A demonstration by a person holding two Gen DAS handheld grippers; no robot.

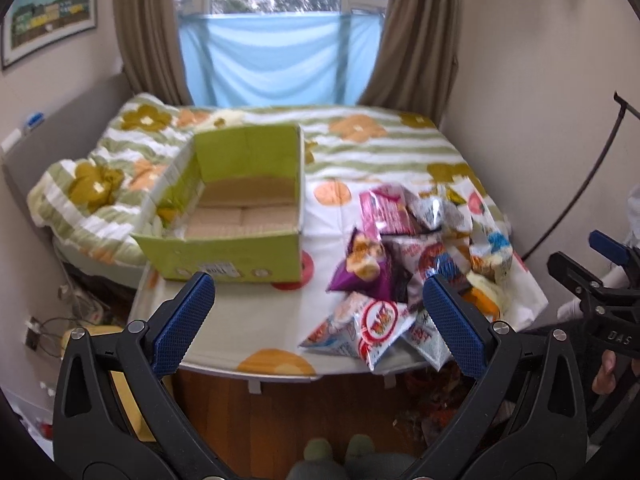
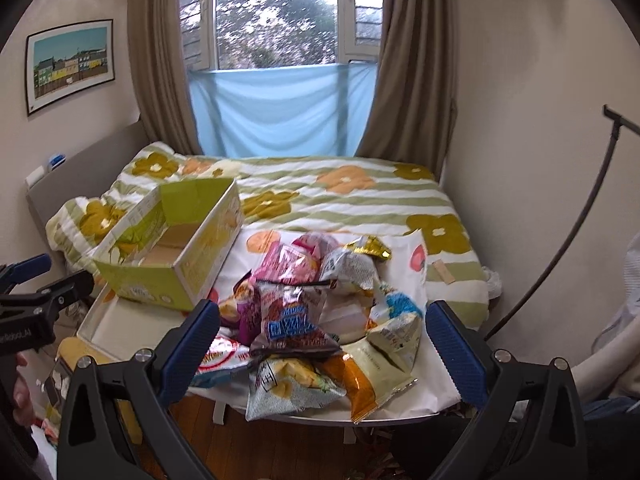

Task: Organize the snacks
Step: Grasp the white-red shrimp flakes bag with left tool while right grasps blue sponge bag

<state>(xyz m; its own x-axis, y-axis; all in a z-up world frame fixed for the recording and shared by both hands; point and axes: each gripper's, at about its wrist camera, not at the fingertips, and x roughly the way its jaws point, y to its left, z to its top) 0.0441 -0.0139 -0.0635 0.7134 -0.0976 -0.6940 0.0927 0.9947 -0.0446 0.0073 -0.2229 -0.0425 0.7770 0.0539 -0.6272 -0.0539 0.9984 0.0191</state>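
Both tools, left tool (image 1: 318,312) and right tool (image 2: 322,334), gape wide, empty; piled snack bags (image 2: 312,320) overlap, labels blurred.

box (image 1: 224,216) left of snack pile (image 1: 420,256) on table (image 1: 248,320).

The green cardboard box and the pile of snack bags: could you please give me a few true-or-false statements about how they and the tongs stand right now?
1. The green cardboard box holds several snack bags. False: only its bare cardboard floor shows.
2. The pile of foil snack bags lies on the table beside the box. True.
3. The left tongs grip a purple bag. False: they are open and empty.
4. The right tongs are open. True.
5. The box lies tipped on its side. False: it stands upright, open at the top.
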